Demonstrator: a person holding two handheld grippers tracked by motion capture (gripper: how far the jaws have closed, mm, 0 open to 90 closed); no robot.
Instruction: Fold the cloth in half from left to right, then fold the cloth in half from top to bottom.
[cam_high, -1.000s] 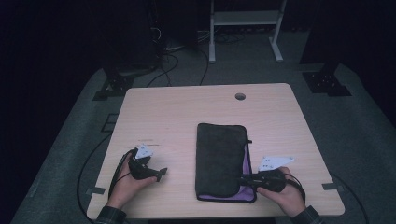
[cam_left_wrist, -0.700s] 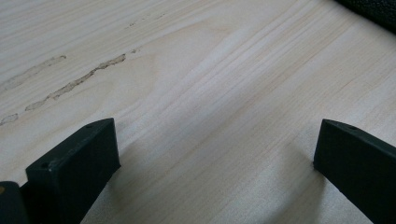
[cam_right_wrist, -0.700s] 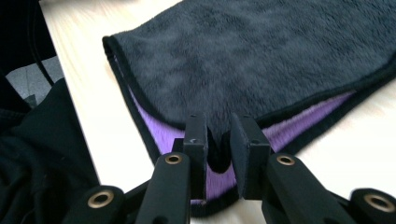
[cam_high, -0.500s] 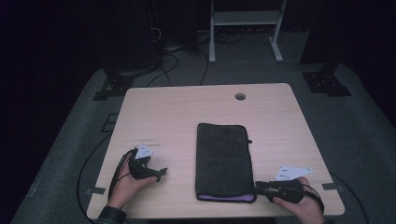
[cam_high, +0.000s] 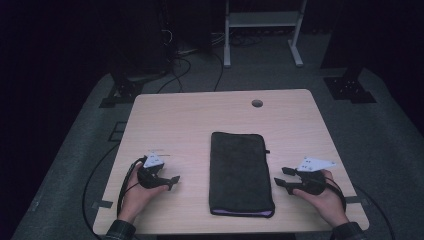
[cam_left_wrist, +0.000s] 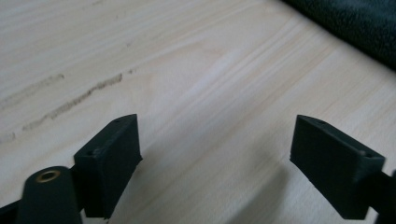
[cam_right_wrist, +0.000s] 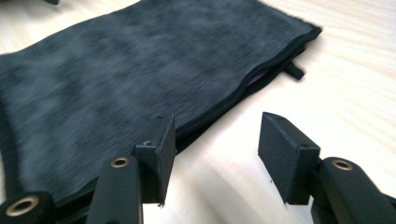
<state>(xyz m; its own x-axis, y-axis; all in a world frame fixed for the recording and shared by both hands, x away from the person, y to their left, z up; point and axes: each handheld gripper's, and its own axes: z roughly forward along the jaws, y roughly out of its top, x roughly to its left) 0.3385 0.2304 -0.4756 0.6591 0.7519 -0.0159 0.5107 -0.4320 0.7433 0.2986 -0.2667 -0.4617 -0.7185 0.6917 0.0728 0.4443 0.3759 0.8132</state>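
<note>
A dark folded cloth (cam_high: 241, 172) lies flat in the middle of the wooden table (cam_high: 200, 115), with a purple edge showing at its near end. My right gripper (cam_high: 280, 177) rests on the table just right of the cloth, pointing at it. Its jaws have just been opening and nothing is between them. In the right gripper view the open gripper (cam_right_wrist: 215, 149) stands beside the cloth's (cam_right_wrist: 116, 79) layered edge. My left gripper (cam_high: 172, 182) sits left of the cloth. Its jaws have just closed a little but stay open (cam_left_wrist: 215, 158) over bare wood, with the cloth's corner (cam_left_wrist: 355, 23) beyond.
A round cable hole (cam_high: 257, 103) sits near the table's far edge. Beyond the table stand a white frame (cam_high: 260, 30) and dark stands, with cables on the floor. Bare wood lies on both sides of the cloth.
My right gripper has come off the cloth's near right corner, drawn back to the right and opened. The cloth now lies flat. The left hand has stayed put.
</note>
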